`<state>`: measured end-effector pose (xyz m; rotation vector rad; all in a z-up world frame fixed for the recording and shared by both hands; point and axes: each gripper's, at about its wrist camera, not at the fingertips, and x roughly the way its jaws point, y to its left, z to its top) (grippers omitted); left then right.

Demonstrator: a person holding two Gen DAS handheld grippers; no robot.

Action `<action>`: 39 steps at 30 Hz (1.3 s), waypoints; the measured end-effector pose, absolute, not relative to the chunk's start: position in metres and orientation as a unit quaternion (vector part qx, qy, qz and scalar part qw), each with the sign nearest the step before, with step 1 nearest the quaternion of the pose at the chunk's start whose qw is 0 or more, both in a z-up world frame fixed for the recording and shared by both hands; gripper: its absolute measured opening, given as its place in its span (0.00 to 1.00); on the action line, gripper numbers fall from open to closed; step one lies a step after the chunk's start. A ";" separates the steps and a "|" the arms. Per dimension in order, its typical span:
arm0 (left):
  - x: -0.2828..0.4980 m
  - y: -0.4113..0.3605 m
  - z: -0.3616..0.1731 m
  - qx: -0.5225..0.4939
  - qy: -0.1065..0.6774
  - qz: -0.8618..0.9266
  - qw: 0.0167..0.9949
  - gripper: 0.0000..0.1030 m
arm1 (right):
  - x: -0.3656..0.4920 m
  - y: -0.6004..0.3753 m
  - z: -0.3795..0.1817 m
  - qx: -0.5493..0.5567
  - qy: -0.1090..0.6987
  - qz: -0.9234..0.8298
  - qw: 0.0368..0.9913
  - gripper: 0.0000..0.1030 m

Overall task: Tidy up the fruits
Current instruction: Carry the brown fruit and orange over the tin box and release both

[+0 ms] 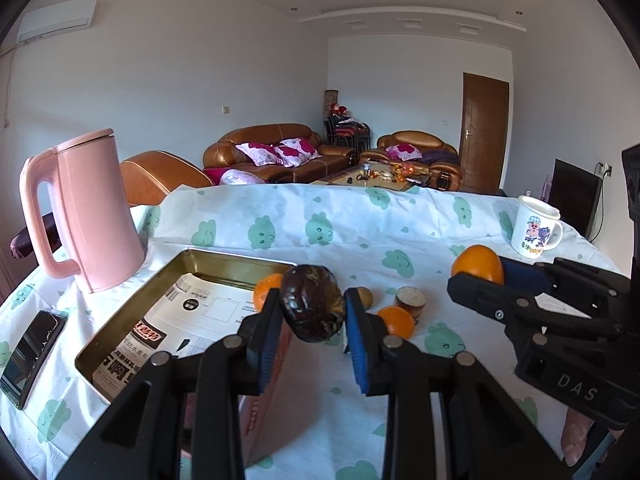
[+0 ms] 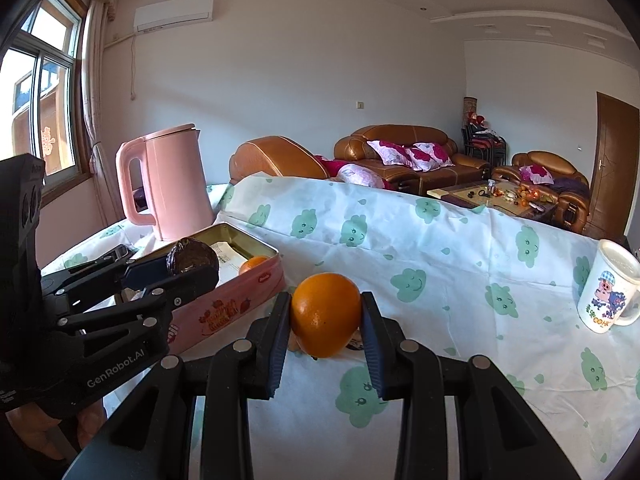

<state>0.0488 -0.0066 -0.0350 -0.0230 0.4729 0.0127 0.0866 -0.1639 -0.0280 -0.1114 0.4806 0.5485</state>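
My left gripper point(image 1: 313, 312) is shut on a dark brown wrinkled fruit point(image 1: 313, 307) and holds it above the near right corner of a pink tin box point(image 1: 208, 270); it also shows in the right wrist view point(image 2: 192, 266). An orange point(image 1: 267, 289) lies inside the tin, partly hidden. My right gripper point(image 2: 325, 320) is shut on a large orange point(image 2: 325, 314), held above the tablecloth right of the tin; it also shows in the left wrist view point(image 1: 478, 267). On the cloth lie a small orange point(image 1: 396, 321), a small brownish fruit point(image 1: 365, 297) and a tan cylindrical piece point(image 1: 411, 301).
A pink kettle point(image 1: 86, 212) stands behind the tin at the left. A phone point(image 1: 32, 354) lies at the left table edge. A white cartoon mug point(image 2: 610, 286) stands at the right. The table point(image 2: 440, 264) has a cloud-print cloth. Sofas lie beyond.
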 end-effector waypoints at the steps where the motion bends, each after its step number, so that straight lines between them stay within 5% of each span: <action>1: 0.049 -0.002 -0.035 -0.011 0.236 0.011 0.972 0.31 | 0.086 -0.158 -0.026 -0.058 0.233 0.272 0.932 0.35; 21: 0.056 0.111 -0.028 -0.051 0.246 0.091 0.964 0.31 | 0.109 -0.054 -0.014 -0.083 0.245 0.336 0.905 0.35; 39: 0.078 0.127 -0.048 -0.053 0.284 0.085 0.954 0.31 | 0.134 -0.022 -0.059 -0.084 0.304 0.336 0.887 0.35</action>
